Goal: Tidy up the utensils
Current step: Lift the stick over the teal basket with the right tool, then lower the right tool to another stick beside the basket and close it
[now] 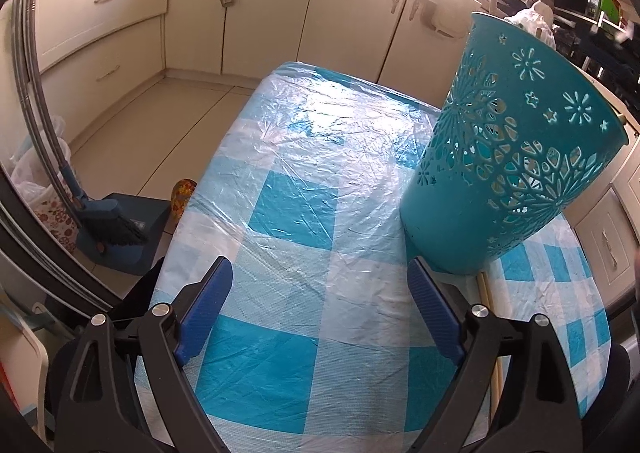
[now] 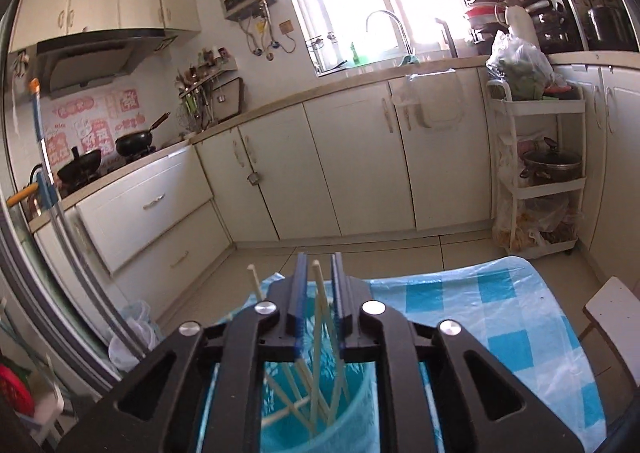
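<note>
On the checked table (image 1: 288, 213), the teal holder (image 1: 508, 157) stood at the right, just beyond the empty, wide-spread left hand-held gripper (image 1: 320, 273). Only the right wrist view showed chopsticks (image 2: 320, 333) standing steeply inside; the right hand-held gripper (image 2: 320, 273) had slackened, one stick loose between its pads.

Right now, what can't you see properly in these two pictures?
- Left wrist view: the inside of the teal basket; its own wall hides it.
- Left wrist view: the stick beside the basket, cut off by the left tool.
- Right wrist view: the chopsticks, partly hidden behind the right tool, so counting fails.
</note>
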A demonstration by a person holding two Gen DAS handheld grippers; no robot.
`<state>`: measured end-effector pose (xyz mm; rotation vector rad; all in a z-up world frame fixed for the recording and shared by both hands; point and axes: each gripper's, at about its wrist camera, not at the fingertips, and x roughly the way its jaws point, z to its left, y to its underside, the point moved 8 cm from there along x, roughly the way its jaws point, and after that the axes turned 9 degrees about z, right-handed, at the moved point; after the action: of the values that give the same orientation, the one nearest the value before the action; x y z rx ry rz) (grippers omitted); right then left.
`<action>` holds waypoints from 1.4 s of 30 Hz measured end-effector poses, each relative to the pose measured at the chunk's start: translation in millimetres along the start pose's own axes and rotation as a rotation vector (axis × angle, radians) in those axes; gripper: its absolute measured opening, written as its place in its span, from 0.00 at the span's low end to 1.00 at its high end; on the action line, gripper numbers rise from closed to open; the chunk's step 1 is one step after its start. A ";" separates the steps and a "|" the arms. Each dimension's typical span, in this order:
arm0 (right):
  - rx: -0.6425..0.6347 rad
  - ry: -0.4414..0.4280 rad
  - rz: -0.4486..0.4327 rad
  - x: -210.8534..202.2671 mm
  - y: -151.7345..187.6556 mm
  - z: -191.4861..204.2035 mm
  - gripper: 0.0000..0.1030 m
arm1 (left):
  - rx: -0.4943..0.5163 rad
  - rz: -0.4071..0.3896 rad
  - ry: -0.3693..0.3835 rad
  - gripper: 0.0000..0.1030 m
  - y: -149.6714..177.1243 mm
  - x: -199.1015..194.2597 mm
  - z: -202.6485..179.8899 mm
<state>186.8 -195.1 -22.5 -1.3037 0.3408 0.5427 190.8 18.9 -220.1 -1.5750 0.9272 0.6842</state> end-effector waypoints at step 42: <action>0.016 0.132 0.525 28.7 185.2 -60.5 0.06 | 0.215 0.074 0.056 0.85 26.6 -5.7 -70.7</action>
<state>111.3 -217.6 -202.9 -1.2362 0.8070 0.8924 161.5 -50.7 -214.9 -1.3804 1.0691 0.5735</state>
